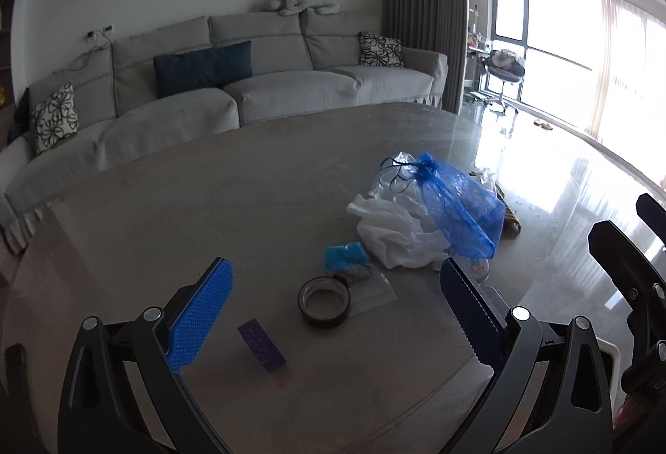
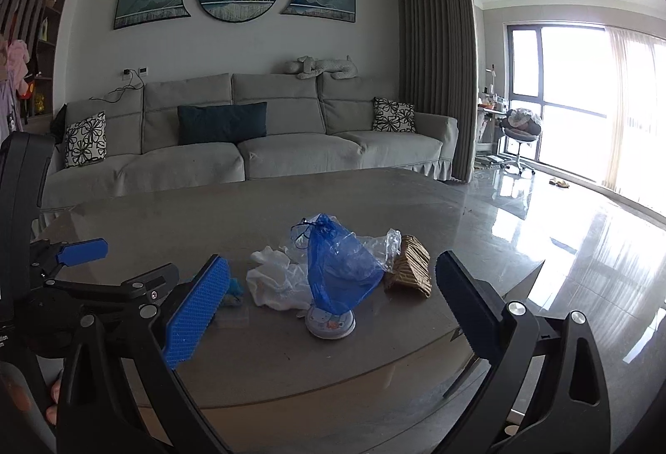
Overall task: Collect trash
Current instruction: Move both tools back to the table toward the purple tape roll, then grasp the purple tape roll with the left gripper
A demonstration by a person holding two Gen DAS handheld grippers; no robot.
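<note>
Left wrist view: my left gripper (image 1: pixel 335 323) is spread wide, holding nothing, low over the grey table (image 1: pixel 175 212). Tape roll (image 1: pixel 323 301) sits centre-bottom between my fingers, on a clear plastic sheet (image 1: pixel 372 293). Purple block (image 1: pixel 261 346) lower left of it. Small blue wrapper (image 1: pixel 346 256) just above the roll. Trash pile right of centre: blue mesh bag (image 1: pixel 456 206) lying over a crumpled white bag (image 1: pixel 391 233). My right gripper shows at the right edge.

Right wrist view: my right gripper (image 2: pixel 331 310) is also wide apart, empty. Same pile mid-frame: blue mesh bag (image 2: pixel 339 266), white bag (image 2: pixel 274 281) to its left, brown corrugated piece (image 2: pixel 410 266) to its right, round lid-like item (image 2: pixel 331 323) touching the bag's bottom.
</note>
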